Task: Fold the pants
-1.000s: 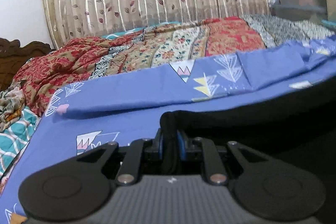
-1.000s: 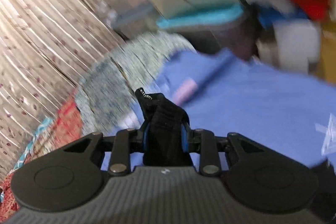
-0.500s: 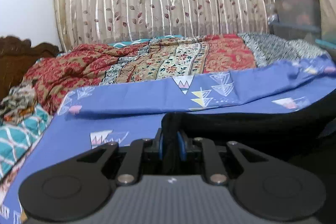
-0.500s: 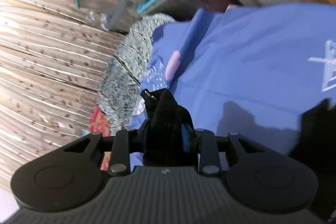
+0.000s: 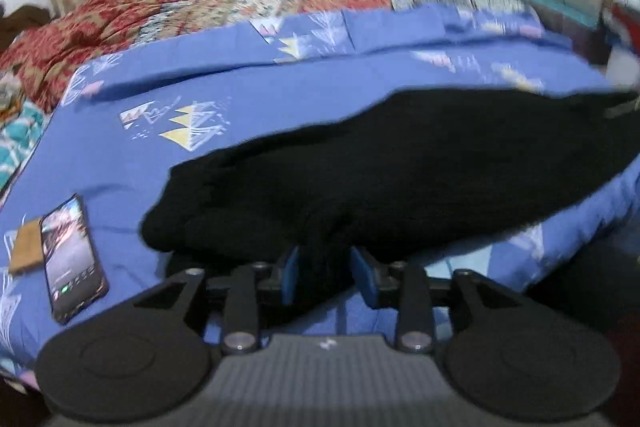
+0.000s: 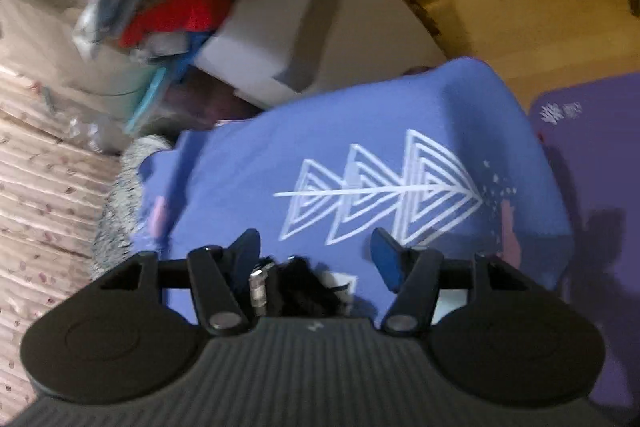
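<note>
Pants (image 5: 400, 163), black and bunched, lie across the blue patterned bedsheet (image 5: 224, 83) straight ahead of the left gripper (image 5: 325, 277), whose jaws are opening with a fold of the dark cloth between the blue pads, probably to let the fabric settle flat. On the right gripper (image 6: 316, 255) the jaws are opening too, already spread wide; a scrap of black fabric (image 6: 304, 287) sits low between them, touching neither pad, seemingly just released. A smartphone (image 5: 72, 259) rests on the sheet, left of the left gripper, clear of the pants.
</note>
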